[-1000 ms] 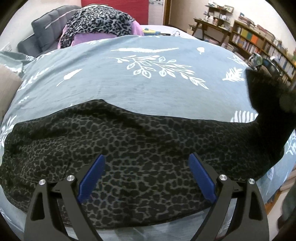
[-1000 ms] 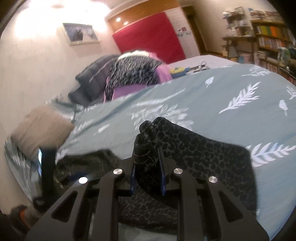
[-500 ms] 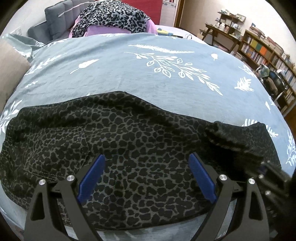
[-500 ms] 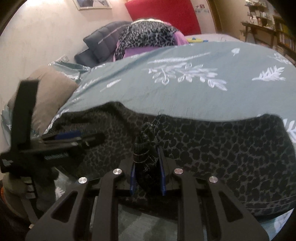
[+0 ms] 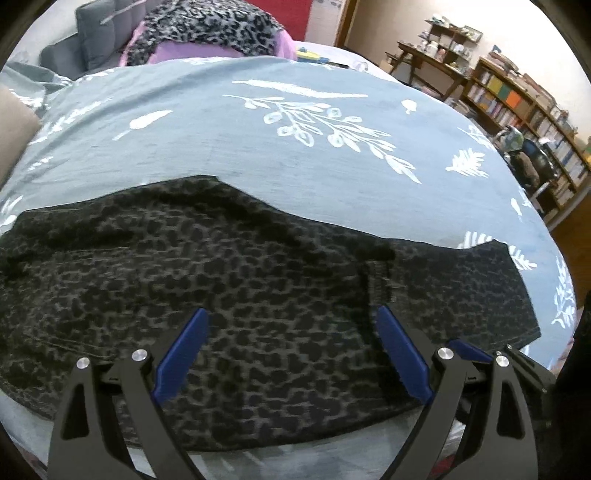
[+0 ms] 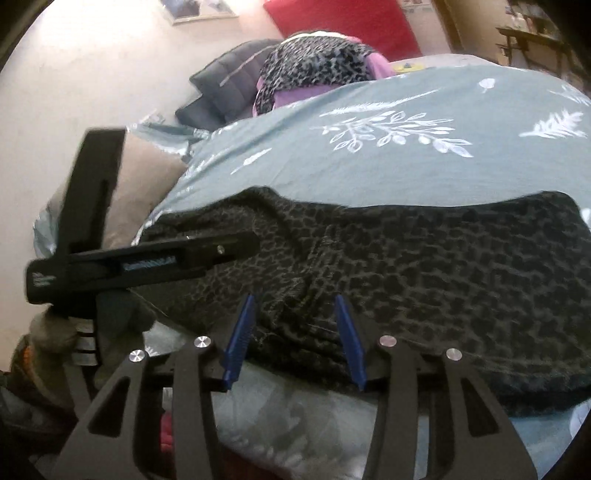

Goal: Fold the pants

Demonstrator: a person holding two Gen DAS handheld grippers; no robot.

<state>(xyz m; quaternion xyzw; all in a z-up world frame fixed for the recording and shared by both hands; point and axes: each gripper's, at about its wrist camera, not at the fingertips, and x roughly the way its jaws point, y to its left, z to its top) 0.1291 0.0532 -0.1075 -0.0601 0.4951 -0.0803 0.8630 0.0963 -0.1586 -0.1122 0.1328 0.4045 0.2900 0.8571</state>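
Left wrist view: the left gripper (image 5: 291,325) hovers low over dark leopard-print pants (image 5: 236,295), its blue-padded jaws spread wide apart with nothing between them. The pants lie flat across the near edge of a bed (image 5: 258,147) covered in a grey-blue spread with white leaf prints. One end of the pants is laid over the rest, leaving a hem line right of the middle. A pile of clothes (image 5: 207,29) sits at the far end of the bed, and bookshelves (image 5: 524,103) line the wall at right.

Right wrist view: the right gripper (image 6: 295,325) is at the bed's near edge, jaws apart and holding nothing, with the pants (image 6: 406,277) just ahead of them. The left gripper (image 6: 147,266) shows from the side at left, over the pants. A tan pillow (image 6: 144,173) lies behind it.
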